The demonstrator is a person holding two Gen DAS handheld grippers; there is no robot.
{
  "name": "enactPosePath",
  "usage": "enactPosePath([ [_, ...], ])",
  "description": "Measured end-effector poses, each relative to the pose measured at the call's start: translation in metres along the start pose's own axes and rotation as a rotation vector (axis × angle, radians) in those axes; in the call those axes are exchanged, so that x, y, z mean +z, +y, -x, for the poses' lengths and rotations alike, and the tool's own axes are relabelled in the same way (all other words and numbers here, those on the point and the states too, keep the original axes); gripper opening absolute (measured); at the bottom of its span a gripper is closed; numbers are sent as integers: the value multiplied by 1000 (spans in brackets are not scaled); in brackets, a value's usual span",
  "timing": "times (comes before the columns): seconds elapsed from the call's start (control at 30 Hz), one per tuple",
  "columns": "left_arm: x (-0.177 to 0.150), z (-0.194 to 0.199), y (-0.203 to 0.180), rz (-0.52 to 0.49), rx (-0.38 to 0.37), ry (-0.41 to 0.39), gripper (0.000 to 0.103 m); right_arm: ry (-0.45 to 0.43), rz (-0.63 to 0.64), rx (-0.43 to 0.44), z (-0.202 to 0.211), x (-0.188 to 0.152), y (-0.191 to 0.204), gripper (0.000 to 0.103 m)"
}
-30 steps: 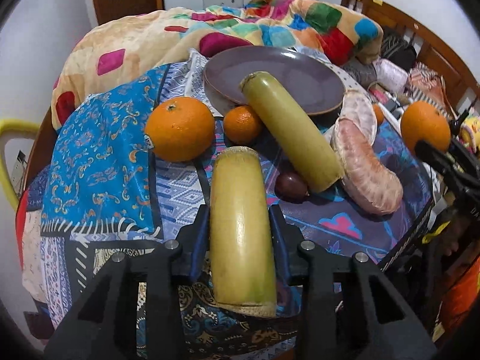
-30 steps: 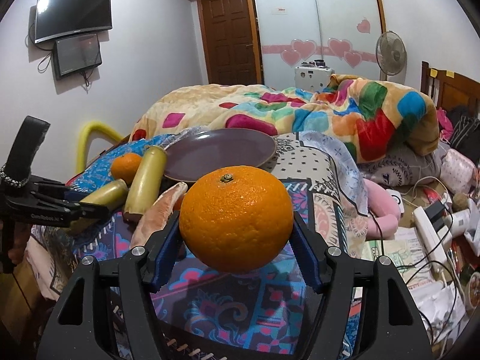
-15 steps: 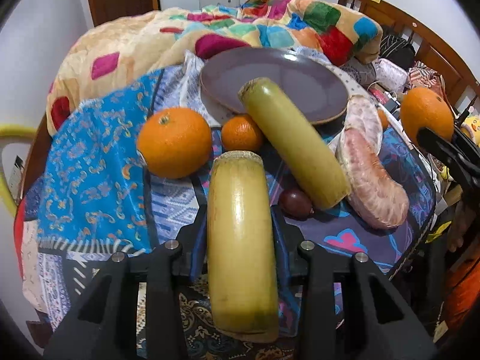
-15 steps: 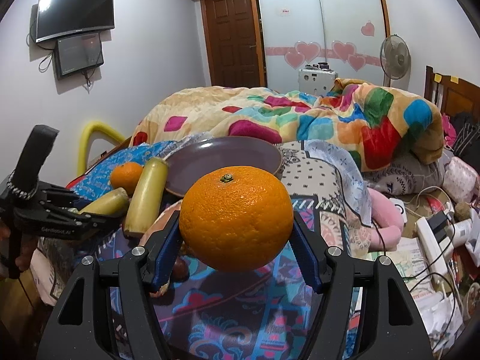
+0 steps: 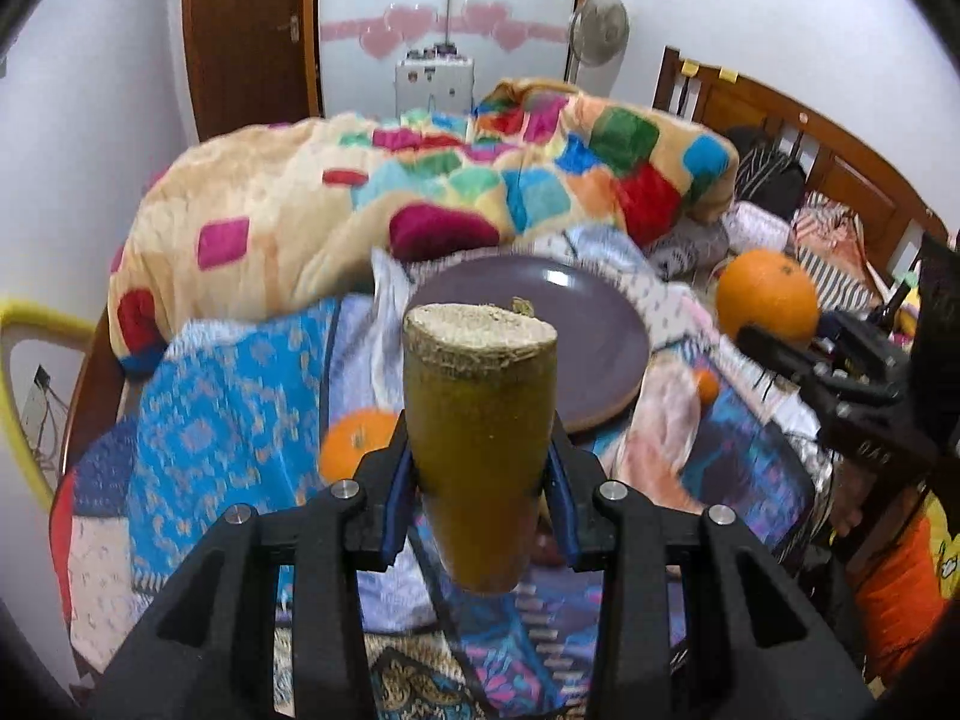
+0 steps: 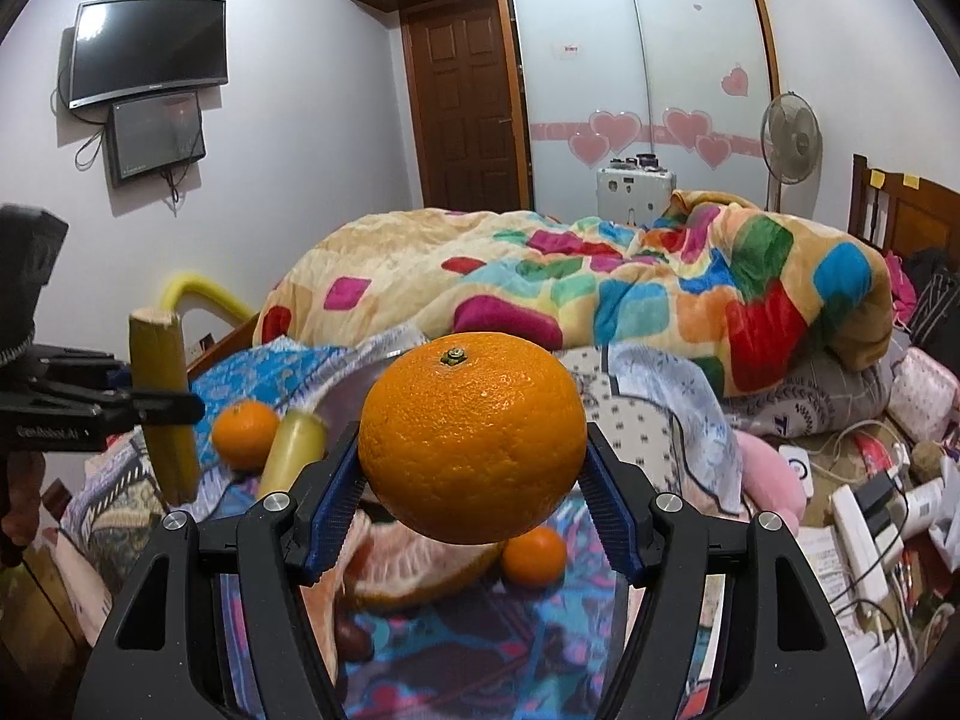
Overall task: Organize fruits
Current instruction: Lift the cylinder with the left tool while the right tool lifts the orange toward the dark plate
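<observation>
My left gripper point(image 5: 480, 480) is shut on a yellow-green sugarcane piece point(image 5: 478, 432) and holds it upright in the air above the patterned cloth; it also shows in the right wrist view point(image 6: 163, 402). My right gripper point(image 6: 471, 480) is shut on a large orange point(image 6: 472, 435), lifted above the cloth, and this orange shows at the right of the left wrist view point(image 5: 767, 294). The empty purple plate point(image 5: 591, 330) lies behind. On the cloth lie a second sugarcane piece point(image 6: 292, 450), an orange point(image 5: 354, 441), a small orange point(image 6: 534, 555) and a peeled pomelo segment point(image 6: 414, 570).
A colourful quilt point(image 6: 600, 282) is heaped behind the plate. A small dark fruit point(image 6: 354, 639) lies near the cloth's front edge. Cables, chargers and papers point(image 6: 870, 516) clutter the bed at the right. A yellow tube point(image 6: 198, 294) stands at the left.
My left gripper has lifted the sugarcane piece off the cloth and tilted it upright. My right gripper has risen a little with the orange still in it.
</observation>
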State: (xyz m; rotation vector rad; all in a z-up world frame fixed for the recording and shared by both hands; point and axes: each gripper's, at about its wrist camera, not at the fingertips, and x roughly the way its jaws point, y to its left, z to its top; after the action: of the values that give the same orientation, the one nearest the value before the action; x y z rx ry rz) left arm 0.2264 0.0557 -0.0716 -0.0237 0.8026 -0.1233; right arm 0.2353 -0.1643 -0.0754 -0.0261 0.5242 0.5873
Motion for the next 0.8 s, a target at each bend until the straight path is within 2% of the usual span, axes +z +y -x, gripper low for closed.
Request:
enactPosePath([
  [0.17, 24, -3, -2, 7, -13, -33, 38, -10, 0, 6, -8, 12, -3, 65],
  [0.5, 63, -31, -1, -12, 43, -71, 38, -10, 25, -4, -31, 33, -6, 65],
  [0.7, 75, -56, 6, -21, 70, -47, 38, 35, 40, -5, -57, 36, -9, 65],
  [0.8, 78, -72, 13, -4, 72, -7, 38, 73, 53, -5, -71, 34, -11, 65],
])
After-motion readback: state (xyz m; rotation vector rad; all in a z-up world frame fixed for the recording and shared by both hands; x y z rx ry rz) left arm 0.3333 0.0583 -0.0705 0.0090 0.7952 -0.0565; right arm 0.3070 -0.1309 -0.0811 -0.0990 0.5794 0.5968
